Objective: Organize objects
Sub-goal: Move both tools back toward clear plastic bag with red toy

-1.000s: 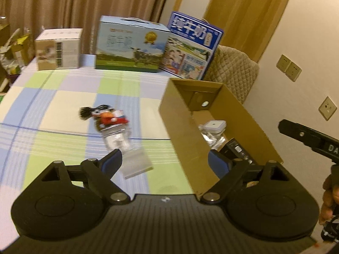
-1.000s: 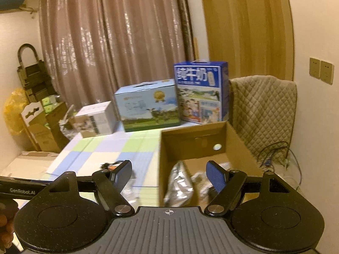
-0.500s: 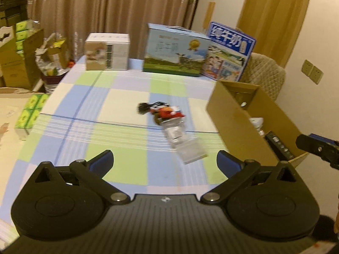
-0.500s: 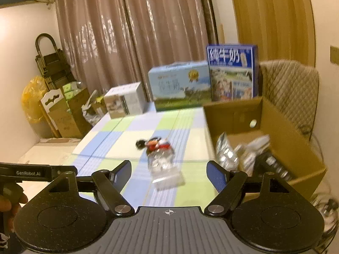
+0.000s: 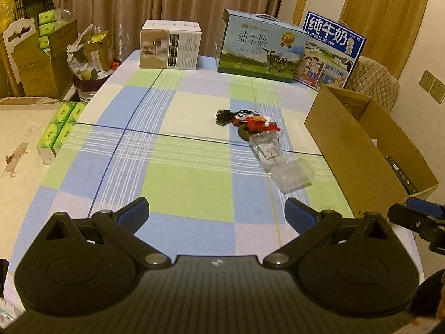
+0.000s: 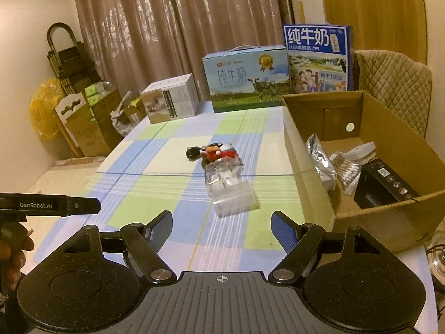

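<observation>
Both of your grippers hang over the near edge of the table, each with its jaws spread wide and nothing between them: the left gripper over the green and blue squares of the checked cloth, the right gripper just beside it and nearer the cardboard box. You have bare cloth directly ahead of both sets of blue fingertips.

Ahead of you, near the middle of the table, lies a small cluster of loose things: a clear plastic container on its side, closest to you, touching a red toy behind it, with a black cord at the far end. The cluster sits just beside the box's left wall without touching it.

That open box runs along the table's right edge, and its near right corner seems to reach past the table edge. Inside you can see silver foil packets and a black device.

Along the far edge stand a white carton and two milk cartons, well apart from the cluster. Left of the cluster the cloth runs bare to the table's rounded left edge.
</observation>
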`<state>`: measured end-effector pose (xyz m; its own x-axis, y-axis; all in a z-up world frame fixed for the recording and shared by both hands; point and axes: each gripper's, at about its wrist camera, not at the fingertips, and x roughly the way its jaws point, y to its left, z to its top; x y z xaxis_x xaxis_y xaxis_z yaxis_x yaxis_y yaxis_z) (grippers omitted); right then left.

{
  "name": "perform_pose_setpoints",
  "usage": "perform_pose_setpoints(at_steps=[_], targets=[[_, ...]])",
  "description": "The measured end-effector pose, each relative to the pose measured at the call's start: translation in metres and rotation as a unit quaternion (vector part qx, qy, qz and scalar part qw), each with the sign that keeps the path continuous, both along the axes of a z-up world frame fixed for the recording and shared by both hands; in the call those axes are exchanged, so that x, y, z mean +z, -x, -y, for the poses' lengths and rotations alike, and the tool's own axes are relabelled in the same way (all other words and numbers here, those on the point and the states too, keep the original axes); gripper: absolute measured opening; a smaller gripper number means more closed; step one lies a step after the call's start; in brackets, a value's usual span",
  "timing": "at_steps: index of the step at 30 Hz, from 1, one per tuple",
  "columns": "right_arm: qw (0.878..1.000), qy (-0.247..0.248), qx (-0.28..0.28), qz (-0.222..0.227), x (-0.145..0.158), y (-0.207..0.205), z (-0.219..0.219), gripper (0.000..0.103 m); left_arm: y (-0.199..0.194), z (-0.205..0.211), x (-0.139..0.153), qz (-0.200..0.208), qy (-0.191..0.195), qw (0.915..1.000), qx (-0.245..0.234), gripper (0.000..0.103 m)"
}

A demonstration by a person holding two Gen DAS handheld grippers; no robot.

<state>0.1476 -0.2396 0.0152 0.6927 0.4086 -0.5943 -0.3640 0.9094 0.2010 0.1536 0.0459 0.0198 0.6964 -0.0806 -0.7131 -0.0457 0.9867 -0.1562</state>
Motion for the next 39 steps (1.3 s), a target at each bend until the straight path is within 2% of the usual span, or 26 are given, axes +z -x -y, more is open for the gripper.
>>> perform_pose_setpoints(at_steps=[12,17,24,31,39], targets=[[0.999,0.030,0.030,0.002,-0.040,-0.045,-0.027,0.077,-0.040,0.001,-0.027,-0.015,-0.007,0.9998,-0.012,0.102],[0.998,0.039,0.040,0.002,-0.056,-0.071,-0.037,0.090,-0.068,0.001,-0.045,-0.022,-0.013,0.9995,-0.019,0.102],[0.996,0.070,0.053,-0.022,-0.090,-0.111,-0.051,0.090,-0.107,-0.005,-0.070,-0.030,-0.018,0.9991,-0.026,0.102],[0.991,0.116,0.059,-0.035,-0.123,-0.144,-0.065,0.090,-0.137,-0.010,-0.090,-0.043,-0.002,0.9987,-0.030,0.102],[0.988,0.138,0.055,-0.045,-0.139,-0.161,-0.072,0.089,-0.163,-0.007,-0.102,-0.048,0.010,0.9979,-0.043,0.102]])
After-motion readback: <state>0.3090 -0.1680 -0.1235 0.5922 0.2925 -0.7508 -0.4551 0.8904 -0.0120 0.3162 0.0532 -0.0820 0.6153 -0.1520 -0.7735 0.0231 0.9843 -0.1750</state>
